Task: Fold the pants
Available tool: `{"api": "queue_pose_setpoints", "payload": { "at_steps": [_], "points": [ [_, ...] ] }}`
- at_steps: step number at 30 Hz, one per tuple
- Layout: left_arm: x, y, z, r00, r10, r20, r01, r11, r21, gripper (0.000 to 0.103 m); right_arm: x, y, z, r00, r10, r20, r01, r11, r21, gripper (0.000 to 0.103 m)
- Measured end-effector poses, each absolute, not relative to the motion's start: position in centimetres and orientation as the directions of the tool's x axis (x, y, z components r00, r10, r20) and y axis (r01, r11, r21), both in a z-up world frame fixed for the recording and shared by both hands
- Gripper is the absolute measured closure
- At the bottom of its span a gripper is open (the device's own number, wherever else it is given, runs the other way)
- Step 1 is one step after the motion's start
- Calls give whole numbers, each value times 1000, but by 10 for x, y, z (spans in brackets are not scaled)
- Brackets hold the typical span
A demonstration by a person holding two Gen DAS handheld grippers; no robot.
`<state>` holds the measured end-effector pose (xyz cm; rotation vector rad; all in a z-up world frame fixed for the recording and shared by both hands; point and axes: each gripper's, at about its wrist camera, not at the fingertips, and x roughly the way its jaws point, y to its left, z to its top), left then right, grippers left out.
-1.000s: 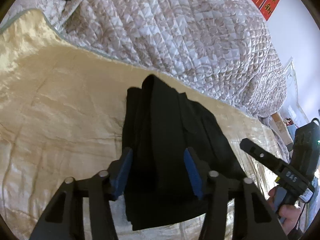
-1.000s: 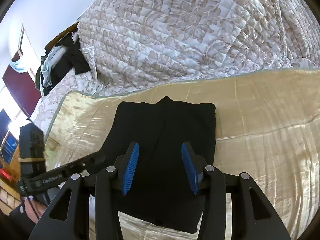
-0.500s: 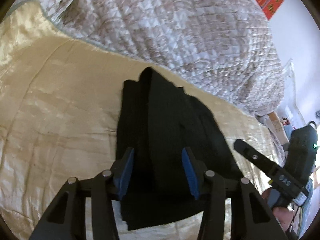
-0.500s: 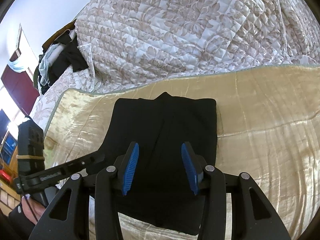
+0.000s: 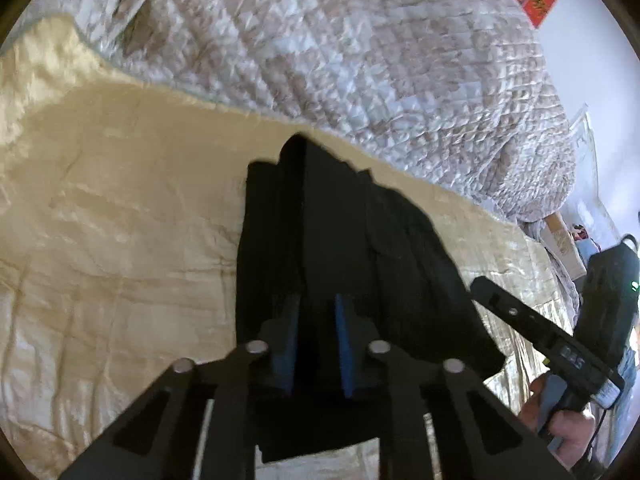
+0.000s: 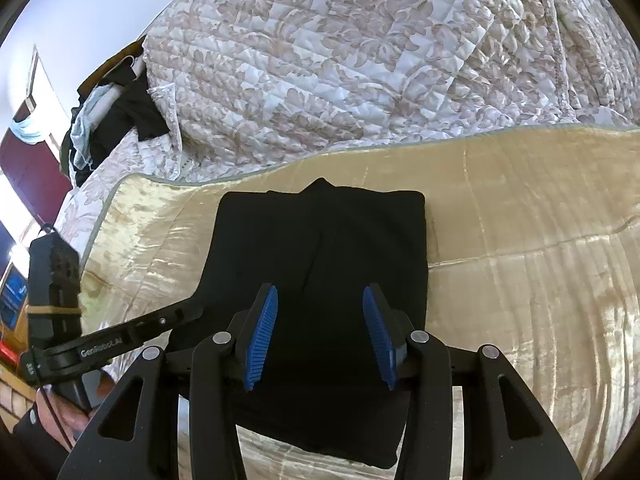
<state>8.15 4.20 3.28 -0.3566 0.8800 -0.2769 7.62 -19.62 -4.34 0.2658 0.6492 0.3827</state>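
The left claw (image 5: 316, 320) tilts downward, its jaws closing with only a narrow gap left between the blue pads (image 5: 343, 344). The right claw (image 6: 320, 320) also tilts downward, jaws held apart. A hand (image 5: 568, 428) grips the right claw's handle.

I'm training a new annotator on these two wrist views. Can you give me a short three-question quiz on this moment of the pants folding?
1. True or false: the black pants lie on the patterned quilt.
2. Which gripper's jaws stand wide apart: A) left gripper B) right gripper?
3. Fill in: the pants rest on a ____ satin blanket.

Key: 1. False, they lie on the blanket, in front of the quilt. 2. B; the left's jaws are closing over the pants. 3. Cream.
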Motion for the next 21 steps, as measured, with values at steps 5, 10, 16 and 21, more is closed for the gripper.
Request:
{"api": "queue_pose_setpoints", "payload": {
  "at_steps": [5,10,16,21],
  "points": [
    [57,42,52,650,-358,-670,95,914,-395,93,72,-200,-38,753,405,-518,-249,905,346,58],
    [58,54,30,612,-333,-717,61,924,-378,91,79,-199,-50,715,372,-592,-219,923,315,58],
    [60,51,31,606,-322,-727,71,932,-354,90,82,-185,-59,695,288,-659,-222,957,185,58],
    [63,55,44,629,-296,-719,54,939,-339,87,76,-193,-47,726,338,-600,-241,941,238,58]
  ]
}}
